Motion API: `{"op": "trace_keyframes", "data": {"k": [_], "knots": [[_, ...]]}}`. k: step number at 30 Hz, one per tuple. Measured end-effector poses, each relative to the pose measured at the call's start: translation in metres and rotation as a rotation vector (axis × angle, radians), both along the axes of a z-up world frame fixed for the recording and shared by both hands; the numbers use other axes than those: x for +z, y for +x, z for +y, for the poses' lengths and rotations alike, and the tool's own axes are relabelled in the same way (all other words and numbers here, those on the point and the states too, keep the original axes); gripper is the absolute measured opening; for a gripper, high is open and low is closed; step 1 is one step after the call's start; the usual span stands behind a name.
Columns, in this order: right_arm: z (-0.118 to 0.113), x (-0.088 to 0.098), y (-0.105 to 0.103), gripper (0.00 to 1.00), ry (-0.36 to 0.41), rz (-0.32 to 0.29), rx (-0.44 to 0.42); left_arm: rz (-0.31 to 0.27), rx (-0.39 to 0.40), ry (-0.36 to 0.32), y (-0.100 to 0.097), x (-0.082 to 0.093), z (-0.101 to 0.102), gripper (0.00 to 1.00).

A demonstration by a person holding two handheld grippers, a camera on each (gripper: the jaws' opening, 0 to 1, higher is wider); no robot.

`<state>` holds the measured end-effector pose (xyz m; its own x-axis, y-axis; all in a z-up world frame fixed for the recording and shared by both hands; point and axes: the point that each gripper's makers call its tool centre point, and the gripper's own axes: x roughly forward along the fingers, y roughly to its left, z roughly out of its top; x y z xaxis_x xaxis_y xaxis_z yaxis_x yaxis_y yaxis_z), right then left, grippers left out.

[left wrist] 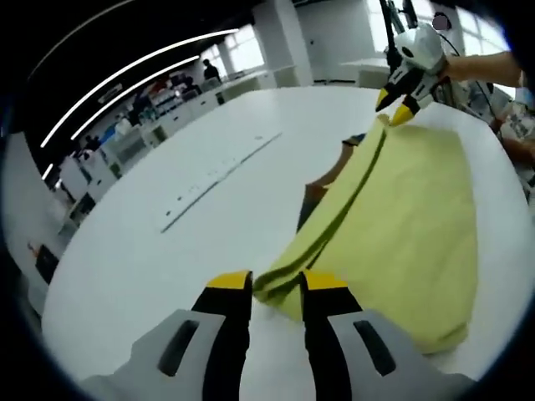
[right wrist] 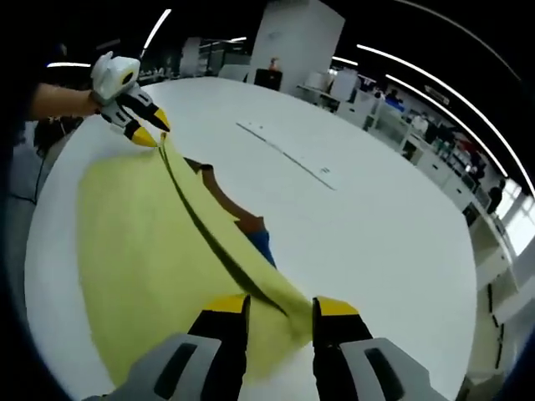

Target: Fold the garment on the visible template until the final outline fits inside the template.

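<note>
A yellow garment (left wrist: 401,217) lies partly folded on the white table (left wrist: 167,276), one edge doubled into a long ridge. In the left gripper view, my left gripper (left wrist: 277,280) is shut on the near corner of that ridge. My right gripper (left wrist: 396,107) pinches the far corner, lifted a little off the table. The right gripper view mirrors this. The right gripper (right wrist: 280,303) is shut on the yellow garment (right wrist: 142,242), and the left gripper (right wrist: 150,129) holds the far end. A brown template (right wrist: 221,192) with a blue part (right wrist: 263,242) peeks out from under the fabric.
A thin line of marks (left wrist: 217,180) crosses the table beyond the garment. A person's arm (left wrist: 476,67) reaches in behind the right gripper. Desks and shelves (left wrist: 125,134) stand past the table's far edge, and the white table (right wrist: 376,242) stretches wide to the side.
</note>
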<state>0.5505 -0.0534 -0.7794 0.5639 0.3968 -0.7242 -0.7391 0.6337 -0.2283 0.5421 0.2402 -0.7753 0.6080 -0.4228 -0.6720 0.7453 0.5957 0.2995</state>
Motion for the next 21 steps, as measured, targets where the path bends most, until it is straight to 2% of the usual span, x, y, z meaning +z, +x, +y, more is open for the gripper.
{"op": "trace_keyframes", "data": {"k": [3, 9, 13, 14, 17, 21], "knots": [[0.004, -0.003, 0.002, 0.25, -0.014, -0.012, 0.005, -0.016, -0.023, 0.111, 0.0, -0.01, 0.006, 0.26], [0.008, -0.013, 0.007, 0.24, -0.054, -0.033, 0.014, -0.041, -0.009, 0.109, 0.009, -0.01, 0.004, 0.22], [0.006, -0.013, 0.012, 0.19, -0.065, -0.054, 0.007, -0.055, 0.029, 0.125, 0.017, -0.011, 0.009, 0.15], [0.005, -0.013, 0.014, 0.17, -0.067, -0.06, 0.003, -0.057, 0.039, 0.118, 0.019, -0.011, 0.01, 0.13], [0.002, -0.009, 0.02, 0.11, -0.064, -0.08, -0.022, -0.044, 0.111, 0.041, 0.024, -0.01, 0.01, 0.07], [-0.003, 0.001, 0.027, 0.03, -0.037, -0.11, -0.06, -0.019, 0.18, -0.032, 0.03, -0.009, 0.011, 0.08]]}}
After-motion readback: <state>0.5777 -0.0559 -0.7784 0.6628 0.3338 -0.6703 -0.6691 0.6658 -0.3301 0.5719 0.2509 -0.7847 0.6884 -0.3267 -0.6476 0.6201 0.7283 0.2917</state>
